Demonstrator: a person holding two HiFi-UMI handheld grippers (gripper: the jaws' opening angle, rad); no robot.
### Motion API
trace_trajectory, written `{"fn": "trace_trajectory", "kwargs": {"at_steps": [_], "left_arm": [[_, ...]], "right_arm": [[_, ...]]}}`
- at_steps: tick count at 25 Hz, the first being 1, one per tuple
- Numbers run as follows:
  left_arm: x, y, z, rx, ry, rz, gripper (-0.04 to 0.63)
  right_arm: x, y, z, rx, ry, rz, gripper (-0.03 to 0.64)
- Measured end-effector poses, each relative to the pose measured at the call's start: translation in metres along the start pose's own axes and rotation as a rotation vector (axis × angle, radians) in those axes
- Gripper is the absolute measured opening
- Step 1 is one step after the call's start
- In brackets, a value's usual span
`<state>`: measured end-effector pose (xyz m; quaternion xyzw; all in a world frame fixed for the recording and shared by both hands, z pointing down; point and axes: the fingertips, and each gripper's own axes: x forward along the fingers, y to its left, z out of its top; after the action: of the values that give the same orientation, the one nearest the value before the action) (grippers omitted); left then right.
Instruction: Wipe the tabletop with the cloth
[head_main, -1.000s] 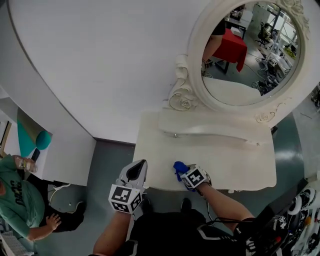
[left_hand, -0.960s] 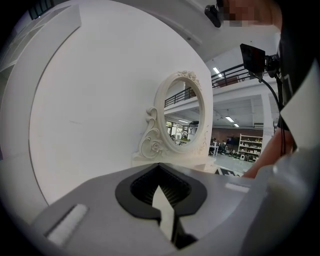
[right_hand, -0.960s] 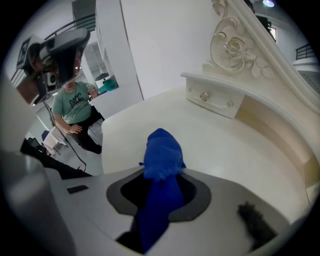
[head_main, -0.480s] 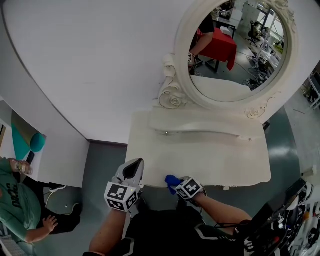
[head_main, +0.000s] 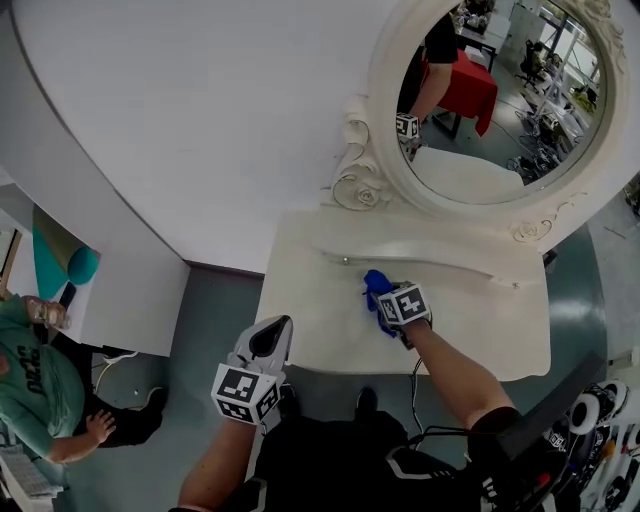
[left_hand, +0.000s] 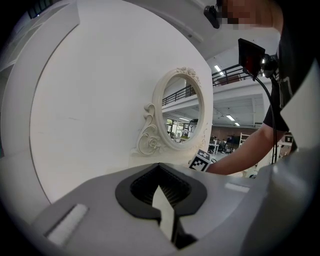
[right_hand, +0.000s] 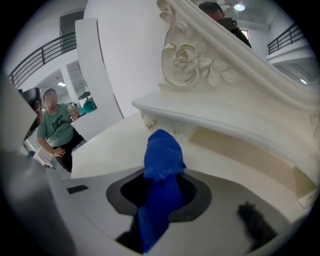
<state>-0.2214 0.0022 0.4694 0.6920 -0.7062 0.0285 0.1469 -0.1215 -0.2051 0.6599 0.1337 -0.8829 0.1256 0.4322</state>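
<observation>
A blue cloth (head_main: 377, 286) is bunched on the cream tabletop (head_main: 470, 330), close under the raised back shelf (head_main: 430, 262). My right gripper (head_main: 386, 303) is shut on it, and the cloth's free end pokes out past the jaws. In the right gripper view the cloth (right_hand: 161, 155) rises from between the jaws of the right gripper (right_hand: 157, 200), with the tabletop (right_hand: 110, 150) beyond. My left gripper (head_main: 270, 342) hangs off the table's front left corner, shut and holding nothing. In its own view the left gripper (left_hand: 167, 200) points at the wall and mirror.
An oval mirror (head_main: 500, 110) in a carved cream frame stands behind the shelf, which has small knobs (right_hand: 149, 124) under it. A white curved counter (head_main: 130, 300) stands to the left. A person in a green shirt (head_main: 30, 380) stands beyond it.
My right gripper has carried the cloth from the table's front edge across the top to the back, near the shelf. The left gripper has stayed put.
</observation>
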Motion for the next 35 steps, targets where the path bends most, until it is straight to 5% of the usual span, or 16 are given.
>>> {"fn": "trace_trajectory", "kwargs": {"at_steps": [10, 25, 30, 35], "left_arm": [[-0.003, 0.008, -0.007, -0.018, 0.02, 0.042, 0.008], [0.029, -0.017, 0.011, 0.002, -0.011, -0.074, 0.008], [0.035, -0.027, 0.013, 0.008, -0.014, -0.102, 0.008], [0.037, -0.034, 0.01, 0.01, -0.01, -0.102, 0.008]], "right_arm": [[0.033, -0.035, 0.007, -0.017, 0.061, -0.046, 0.106], [-0.026, 0.069, -0.088, -0.051, 0.1, 0.11, 0.105], [-0.045, 0.096, -0.119, 0.012, 0.097, 0.171, 0.104], [-0.053, 0.107, -0.127, -0.092, 0.137, 0.271, 0.104]]}}
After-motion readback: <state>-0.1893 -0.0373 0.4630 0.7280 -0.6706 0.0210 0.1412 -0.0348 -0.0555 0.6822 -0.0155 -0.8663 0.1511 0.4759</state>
